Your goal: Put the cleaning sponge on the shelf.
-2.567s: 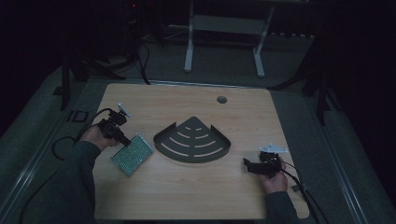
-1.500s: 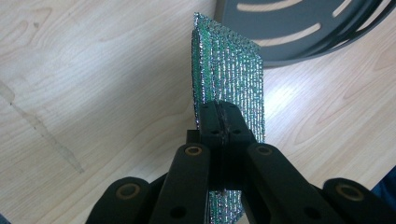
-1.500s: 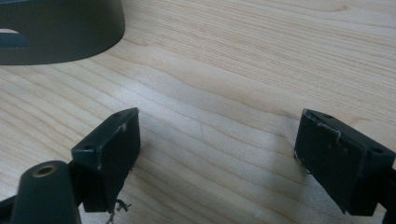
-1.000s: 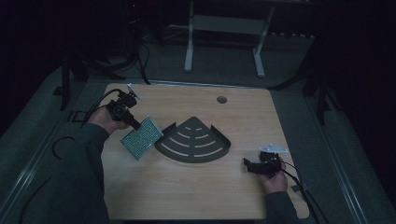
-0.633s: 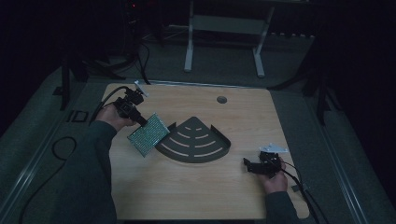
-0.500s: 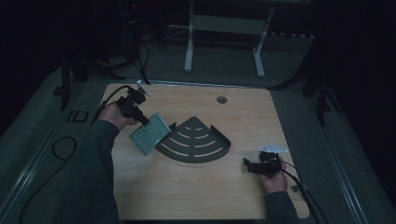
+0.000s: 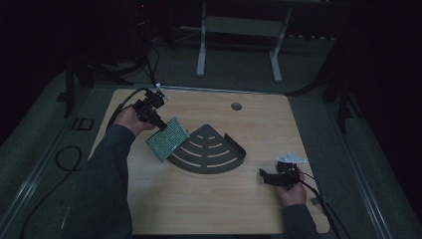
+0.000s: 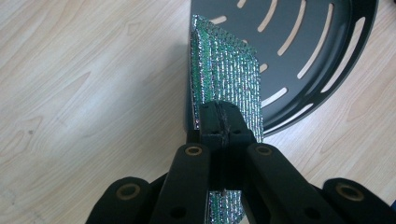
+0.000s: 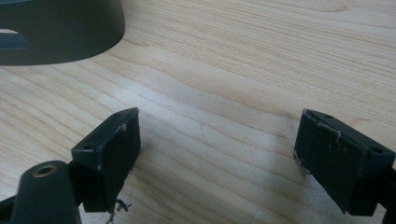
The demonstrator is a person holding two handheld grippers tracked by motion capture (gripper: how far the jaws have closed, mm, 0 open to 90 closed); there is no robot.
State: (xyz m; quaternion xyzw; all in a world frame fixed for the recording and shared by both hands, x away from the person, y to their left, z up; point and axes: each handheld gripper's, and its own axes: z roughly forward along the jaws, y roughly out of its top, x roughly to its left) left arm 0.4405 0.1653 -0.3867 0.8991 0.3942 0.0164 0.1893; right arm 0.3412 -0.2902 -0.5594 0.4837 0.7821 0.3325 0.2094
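1. Judged from how things lie, the work is about midway: the green pad (image 7: 167,139) is off the table (image 7: 199,209) and carried, but not yet set down in the dark tray (image 7: 211,154).
2. The left tool (image 8: 223,122) is clamped tight on the pad, jaws pressed together over one edge of it. In the high view the left tool (image 7: 160,124) holds the pad tilted, with its far edge at the tray's left corner.
3. In the left gripper view the pad hangs over the tray's (image 8: 299,51) straight edge, partly above the slotted floor and partly above bare wood.
4. What appears left: bring the pad fully over the tray, lower it and let go.
5. The right tool (image 9: 217,154) stands wide apart with nothing between its jaws, resting low over the table near the tray's curved wall (image 9: 60,32); in the high view it (image 7: 266,177) sits at the right, well apart from the pad.
6. The pad is a thin, flat rectangle, green with a glittery, woven-looking grid surface, and it looks light and slightly flexible.
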